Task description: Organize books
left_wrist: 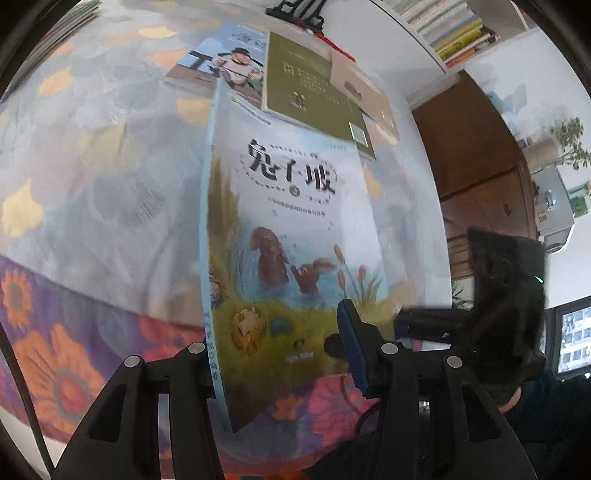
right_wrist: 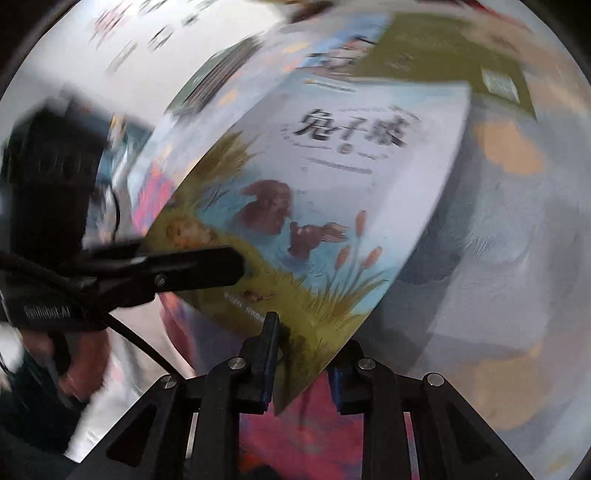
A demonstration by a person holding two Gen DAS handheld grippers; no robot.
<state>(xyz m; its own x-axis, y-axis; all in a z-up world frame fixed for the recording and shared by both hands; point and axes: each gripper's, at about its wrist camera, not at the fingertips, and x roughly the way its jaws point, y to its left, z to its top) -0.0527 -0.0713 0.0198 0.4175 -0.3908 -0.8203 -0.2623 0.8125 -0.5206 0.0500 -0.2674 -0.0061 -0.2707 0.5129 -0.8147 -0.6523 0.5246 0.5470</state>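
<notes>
A light-blue picture book with rabbits on its cover is held up off the table, tilted on edge. My left gripper has its jaws around the book's lower part, with the right finger on the cover. My right gripper also has the book between its jaws at a lower corner. The left gripper shows in the right wrist view, pressing on the cover. Behind lie a cartoon-cover book, an olive-green book and a tan book.
The table has a pale cloth with yellow patches and a floral edge. A shelf of books is at the upper right. A brown wooden cabinet stands to the right, with a grey box.
</notes>
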